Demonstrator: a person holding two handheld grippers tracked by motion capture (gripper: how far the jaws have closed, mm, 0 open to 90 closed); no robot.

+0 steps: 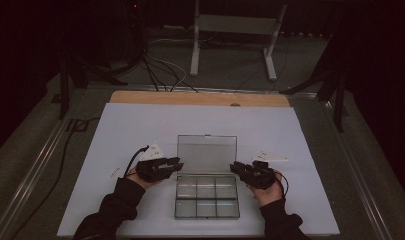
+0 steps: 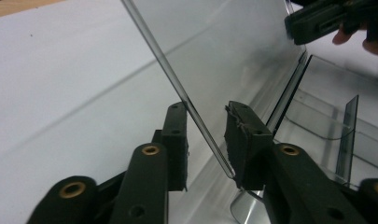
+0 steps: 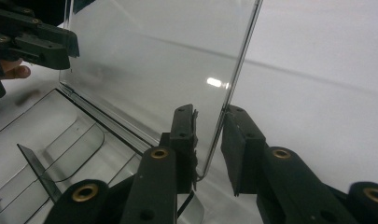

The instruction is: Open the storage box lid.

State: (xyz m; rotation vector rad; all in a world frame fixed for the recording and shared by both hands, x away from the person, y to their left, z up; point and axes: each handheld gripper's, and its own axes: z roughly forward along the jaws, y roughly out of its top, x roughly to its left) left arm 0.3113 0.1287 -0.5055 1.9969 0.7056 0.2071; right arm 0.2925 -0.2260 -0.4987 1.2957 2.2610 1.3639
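Clear plastic compartment box (image 1: 207, 196) is sitting mid-bench (image 1: 140, 125), lid (image 1: 207, 153) standing upright. Left hand-held gripper (image 2: 206, 135) and right hand-held gripper (image 3: 209, 140) are straddling the lid's side edges, jaws slightly spread, not pinching. Lid looks light, thin, slippery, brittle; best gripped at the edges.

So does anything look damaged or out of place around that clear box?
Nothing is spilled or askew. One small oddity: the dark pad on one jaw of the left gripper looks frayed along its edge, beside the raised lid of the clear plastic compartment box.
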